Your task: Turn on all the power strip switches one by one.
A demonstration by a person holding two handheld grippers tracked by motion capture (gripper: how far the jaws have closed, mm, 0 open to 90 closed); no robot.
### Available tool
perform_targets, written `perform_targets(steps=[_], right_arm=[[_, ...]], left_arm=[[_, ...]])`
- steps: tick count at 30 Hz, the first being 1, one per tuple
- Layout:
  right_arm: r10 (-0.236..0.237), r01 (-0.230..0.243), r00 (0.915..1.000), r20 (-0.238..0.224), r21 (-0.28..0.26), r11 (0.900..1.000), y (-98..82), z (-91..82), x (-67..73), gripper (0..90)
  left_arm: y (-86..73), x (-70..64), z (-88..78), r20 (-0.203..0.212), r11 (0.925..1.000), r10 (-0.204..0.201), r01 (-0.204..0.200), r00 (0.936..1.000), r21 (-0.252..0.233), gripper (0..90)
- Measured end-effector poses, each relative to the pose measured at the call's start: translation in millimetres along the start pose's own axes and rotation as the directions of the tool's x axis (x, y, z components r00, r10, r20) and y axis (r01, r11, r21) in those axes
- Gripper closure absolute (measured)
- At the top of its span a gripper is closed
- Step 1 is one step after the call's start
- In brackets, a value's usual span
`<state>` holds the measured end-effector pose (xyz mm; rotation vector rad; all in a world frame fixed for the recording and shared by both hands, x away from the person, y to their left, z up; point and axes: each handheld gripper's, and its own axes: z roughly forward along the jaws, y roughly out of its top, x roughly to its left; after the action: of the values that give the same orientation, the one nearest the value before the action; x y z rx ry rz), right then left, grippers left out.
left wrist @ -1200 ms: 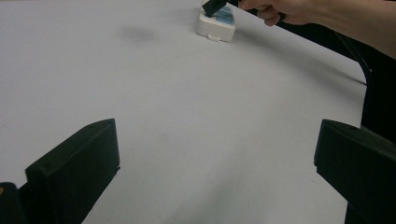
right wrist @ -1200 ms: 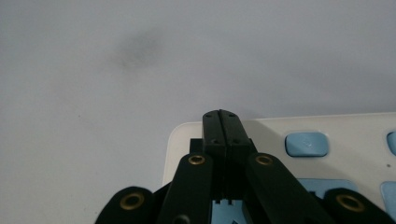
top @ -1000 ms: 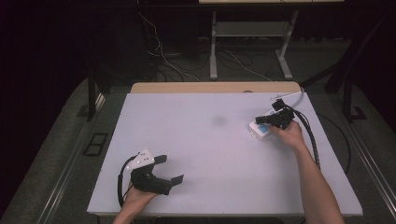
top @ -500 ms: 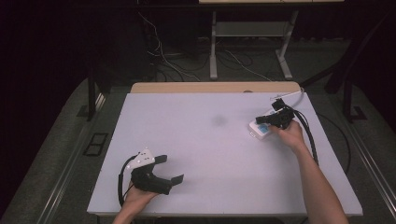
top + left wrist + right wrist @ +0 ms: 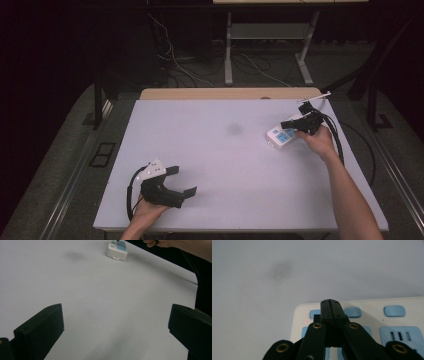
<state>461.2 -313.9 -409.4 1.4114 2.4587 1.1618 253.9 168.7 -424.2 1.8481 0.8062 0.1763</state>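
Observation:
A white power strip [image 5: 281, 137] with blue sockets and blue buttons lies at the right of the table. My right gripper [image 5: 286, 124] is shut, its jaws pressed together with nothing between them. Its tip hovers over the strip's end. In the right gripper view the joined tips of my right gripper [image 5: 330, 302] sit above the row of blue buttons on the power strip [image 5: 372, 322]. My left gripper [image 5: 182, 181] rests at the near left of the table, open, jaws wide apart and nothing between them. The left gripper view shows the power strip [image 5: 117, 248] far off.
The white table [image 5: 220, 165] carries a faint dark smudge [image 5: 234, 129] near its middle. A black cable [image 5: 340, 145] trails from the right gripper along the forearm. Behind the table are a wooden edge [image 5: 220, 93], cables on the floor and a metal stand [image 5: 270, 35].

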Motion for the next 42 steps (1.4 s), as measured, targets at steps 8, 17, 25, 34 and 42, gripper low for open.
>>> perform_targets(steps=[8,17,25,34,42], right_arm=[[-0.026,0.026,0.9995,0.019,-0.008,1.000,15.5,-10.8,-0.8,90.0],[-0.024,0.024,0.9988,0.042,-0.003,1.000,26.3,-10.1,-8.3,90.0],[0.005,-0.006,0.9987,0.050,0.015,1.000,21.7,-3.9,-19.5,90.0],[0.021,-0.023,0.9981,0.058,0.035,0.999,17.6,4.5,-23.7,90.0],[0.023,-0.026,0.9987,0.045,0.052,0.998,11.9,12.7,-23.7,90.0]], left_arm=[[0.0,0.4,-0.9,-0.004,1.0000,-0.002,0.002,1.0000,0.000,0.0],[0.0,1.0,-0.8,-0.002,1.0000,-0.002,0.002,1.0000,0.000,0.0],[0.2,1.2,-0.7,-0.002,1.0000,-0.001,0.001,1.0000,0.000,0.0],[0.2,0.9,-0.9,-0.001,1.0000,0.000,0.000,1.0000,-0.001,0.0],[0.1,1.4,-1.0,-0.003,1.0000,-0.001,0.001,1.0000,-0.001,0.0]])
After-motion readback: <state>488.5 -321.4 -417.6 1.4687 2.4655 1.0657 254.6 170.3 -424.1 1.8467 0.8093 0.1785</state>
